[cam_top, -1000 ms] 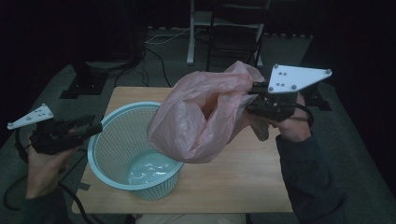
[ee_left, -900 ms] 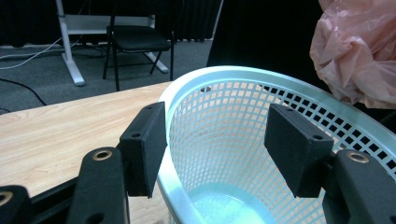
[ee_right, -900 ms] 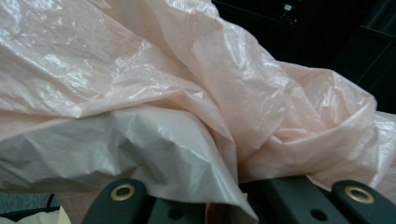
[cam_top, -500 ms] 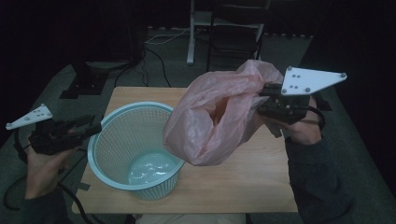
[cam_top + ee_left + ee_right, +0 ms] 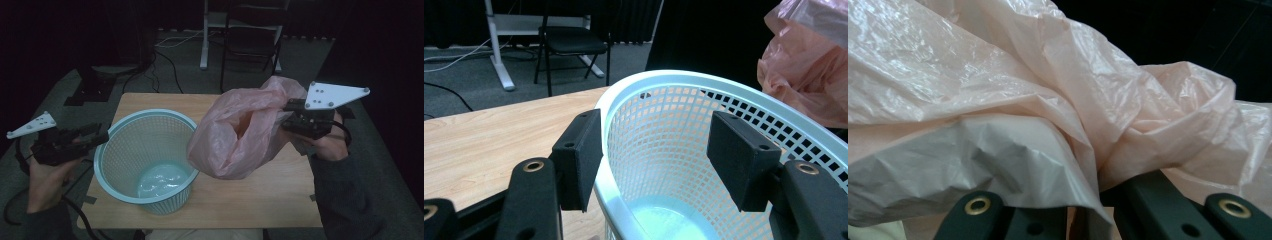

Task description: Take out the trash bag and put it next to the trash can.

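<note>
A light blue mesh basket (image 5: 145,120) stands on the left half of the wooden table (image 5: 260,200). My left gripper (image 5: 102,136) is at its left rim. In the left gripper view the left gripper (image 5: 659,160) is open: the basket (image 5: 674,125) rim runs between the pads without touching either. A crumpled pink plastic bag (image 5: 235,140) hangs over the right half of the table, its mouth facing the basket. My right gripper (image 5: 286,117) is shut on the bag's right edge. In the right gripper view the bag (image 5: 1048,90) bunches over the shut right gripper (image 5: 1088,210).
A dark chair (image 5: 252,45) and a white desk leg (image 5: 205,35) stand on the floor beyond the table's far edge. Cables (image 5: 165,50) lie on the floor at the back left. Bare tabletop lies in front of the bag and to its right.
My right gripper has carried the pink bag to the right and a little down, off the basket's rim. The left gripper and the basket have stayed put.
</note>
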Available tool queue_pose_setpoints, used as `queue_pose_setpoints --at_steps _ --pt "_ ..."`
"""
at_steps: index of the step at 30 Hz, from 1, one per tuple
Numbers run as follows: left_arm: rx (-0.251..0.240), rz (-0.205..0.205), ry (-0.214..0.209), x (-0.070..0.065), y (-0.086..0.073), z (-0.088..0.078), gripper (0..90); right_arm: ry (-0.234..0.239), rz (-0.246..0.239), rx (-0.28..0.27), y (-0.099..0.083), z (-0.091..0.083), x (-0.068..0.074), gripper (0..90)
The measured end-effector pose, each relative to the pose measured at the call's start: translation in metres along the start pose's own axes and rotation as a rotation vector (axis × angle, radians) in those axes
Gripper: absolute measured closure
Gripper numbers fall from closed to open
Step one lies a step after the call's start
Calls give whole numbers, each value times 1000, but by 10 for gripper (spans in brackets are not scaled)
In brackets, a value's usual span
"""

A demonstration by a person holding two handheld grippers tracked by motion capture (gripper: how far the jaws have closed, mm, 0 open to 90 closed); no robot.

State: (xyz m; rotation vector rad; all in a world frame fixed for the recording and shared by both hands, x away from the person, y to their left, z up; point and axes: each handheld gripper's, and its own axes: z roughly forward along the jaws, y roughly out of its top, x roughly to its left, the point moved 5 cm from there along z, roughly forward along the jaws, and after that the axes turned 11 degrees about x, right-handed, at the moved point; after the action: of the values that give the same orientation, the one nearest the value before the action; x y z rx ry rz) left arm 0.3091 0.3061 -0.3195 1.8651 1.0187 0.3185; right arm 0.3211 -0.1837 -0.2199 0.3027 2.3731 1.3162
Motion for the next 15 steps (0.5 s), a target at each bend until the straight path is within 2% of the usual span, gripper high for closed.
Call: queue_pose_setpoints --at_steps 15 --pt "1 1 0 1 -1 0 390 28 41 23 -29 10 -2 857"
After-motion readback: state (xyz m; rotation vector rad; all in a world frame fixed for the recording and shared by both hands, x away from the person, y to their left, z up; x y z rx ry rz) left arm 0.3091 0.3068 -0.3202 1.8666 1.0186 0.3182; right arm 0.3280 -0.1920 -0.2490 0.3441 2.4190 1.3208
